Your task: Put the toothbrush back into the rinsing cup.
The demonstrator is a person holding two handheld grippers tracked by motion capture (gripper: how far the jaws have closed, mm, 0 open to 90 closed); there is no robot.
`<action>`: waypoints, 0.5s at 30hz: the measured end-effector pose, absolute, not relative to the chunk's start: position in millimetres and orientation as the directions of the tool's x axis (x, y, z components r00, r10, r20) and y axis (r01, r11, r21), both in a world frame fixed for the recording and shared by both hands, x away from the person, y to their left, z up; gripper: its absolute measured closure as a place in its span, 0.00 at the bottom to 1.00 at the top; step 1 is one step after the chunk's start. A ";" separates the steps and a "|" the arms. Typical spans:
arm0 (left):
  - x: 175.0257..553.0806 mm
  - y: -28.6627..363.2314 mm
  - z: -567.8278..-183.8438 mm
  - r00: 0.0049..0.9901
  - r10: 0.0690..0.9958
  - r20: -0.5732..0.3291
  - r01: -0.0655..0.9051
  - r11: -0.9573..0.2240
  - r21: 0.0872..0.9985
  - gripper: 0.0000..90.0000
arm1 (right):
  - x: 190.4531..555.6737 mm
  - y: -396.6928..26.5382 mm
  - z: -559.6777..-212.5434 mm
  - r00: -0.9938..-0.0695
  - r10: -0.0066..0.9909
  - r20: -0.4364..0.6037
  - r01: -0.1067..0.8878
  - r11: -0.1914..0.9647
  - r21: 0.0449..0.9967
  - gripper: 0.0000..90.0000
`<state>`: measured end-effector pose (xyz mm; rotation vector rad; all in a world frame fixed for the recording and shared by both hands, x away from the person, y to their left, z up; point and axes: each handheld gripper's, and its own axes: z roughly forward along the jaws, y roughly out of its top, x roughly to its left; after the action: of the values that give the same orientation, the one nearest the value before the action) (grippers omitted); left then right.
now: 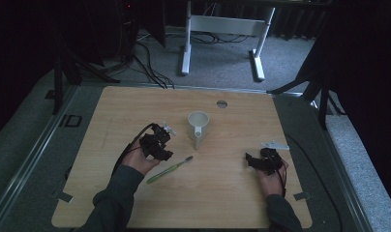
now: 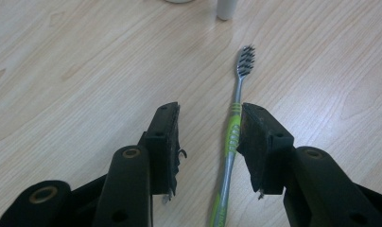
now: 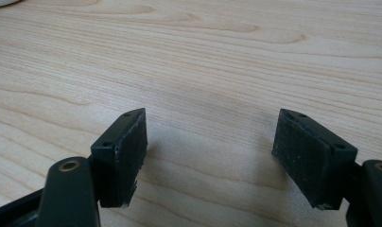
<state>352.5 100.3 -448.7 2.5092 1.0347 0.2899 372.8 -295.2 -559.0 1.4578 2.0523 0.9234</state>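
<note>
Left gripper [image 2: 209,142] hovering spread astride the green toothbrush [image 2: 232,137] near the white cup [image 1: 198,126], right gripper [image 3: 208,151] lying spread, well right of the cup

— What's on the table [image 1: 232,188]?
— One toothbrush [image 1: 170,169] and one cup [image 1: 198,127].
— And the tools?
— Two grippers: the left gripper [image 1: 163,145] and the right gripper [image 1: 254,161], one per hand.

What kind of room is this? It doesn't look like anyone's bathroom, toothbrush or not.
Probably a lab or recording workspace, not a home. A wooden table stands between dark curtains, cables run across the grey floor, and a person holds a gripper in each hand beside a toothbrush and a cup.
</note>
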 end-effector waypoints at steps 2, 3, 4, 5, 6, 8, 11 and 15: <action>353.3 99.5 -450.2 0.705 0.708 0.034 0.626 -0.645 0.438 0.66 | 372.8 -295.1 -559.0 -0.335 0.942 0.015 0.636 0.215 0.741 0.29; 353.7 99.2 -450.8 0.707 0.707 0.034 0.627 -0.648 0.431 0.66 | 372.8 -295.1 -559.0 -0.335 0.942 0.015 0.636 0.214 0.741 0.29; 354.1 98.8 -451.6 0.709 0.705 0.034 0.627 -0.651 0.428 0.66 | 372.8 -295.2 -559.0 -0.335 0.942 0.016 0.636 0.214 0.741 0.29; 354.4 98.3 -452.6 0.709 0.705 0.032 0.627 -0.651 0.428 0.66 | 372.8 -295.2 -559.0 -0.336 0.942 0.016 0.636 0.214 0.741 0.29; 354.7 98.0 -453.2 0.709 0.704 0.032 0.628 -0.652 0.424 0.66 | 372.8 -295.2 -559.0 -0.335 0.942 0.016 0.636 0.214 0.741 0.29; 355.1 97.4 -454.7 0.710 0.704 0.029 0.630 -0.653 0.419 0.66 | 372.8 -295.2 -559.0 -0.336 0.942 0.015 0.636 0.215 0.741 0.29; 355.7 95.9 -457.1 0.712 0.701 0.027 0.631 -0.657 0.414 0.66 | 372.8 -295.2 -559.0 -0.336 0.942 0.015 0.636 0.215 0.741 0.29; 356.2 93.9 -458.9 0.719 0.694 0.029 0.627 -0.666 0.404 0.66 | 372.8 -295.1 -559.0 -0.336 0.942 0.016 0.636 0.214 0.741 0.29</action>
<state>356.2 93.9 -458.9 2.5580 1.0245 0.2541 372.8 -295.1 -559.0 1.4580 2.0526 0.9241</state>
